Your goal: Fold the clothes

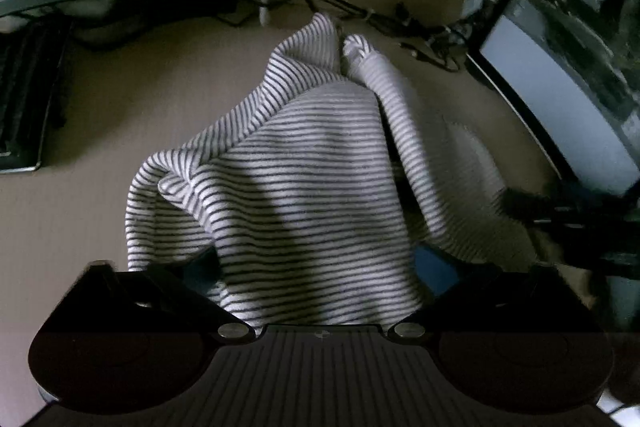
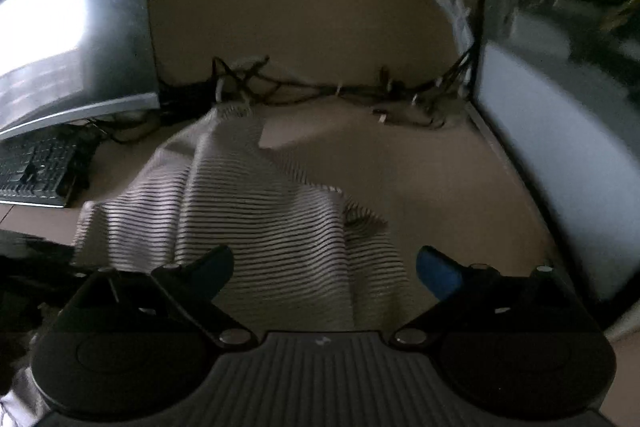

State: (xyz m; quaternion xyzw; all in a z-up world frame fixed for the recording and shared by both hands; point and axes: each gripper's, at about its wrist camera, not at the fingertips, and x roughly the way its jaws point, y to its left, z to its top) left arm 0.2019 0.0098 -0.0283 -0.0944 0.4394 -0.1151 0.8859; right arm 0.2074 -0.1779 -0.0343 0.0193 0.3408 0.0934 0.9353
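Garment point(image 1: 304, 187), striped, drapes over left gripper point(image 1: 320, 279), grip undeterminable; right gripper point(image 2: 324, 267) jaws open—pinch near hem squarely before lifting.

Beige desk point(image 2: 432, 187), striped garment point(image 2: 256, 211), keyboard point(image 2: 36, 171), tangled cables point(image 2: 320, 91)

Left wrist view: mounted behind the left tool point(image 1: 316, 267), facing forward and down over the bench point(image 1: 80, 227), very close to the striped cloth point(image 1: 304, 187). Right wrist view: mounted behind the right tool point(image 2: 324, 267), same heading, slightly farther back. Both views share the cloth, the cables point(image 1: 360, 15) at the wall, and the keyboard point(image 2: 36, 167).
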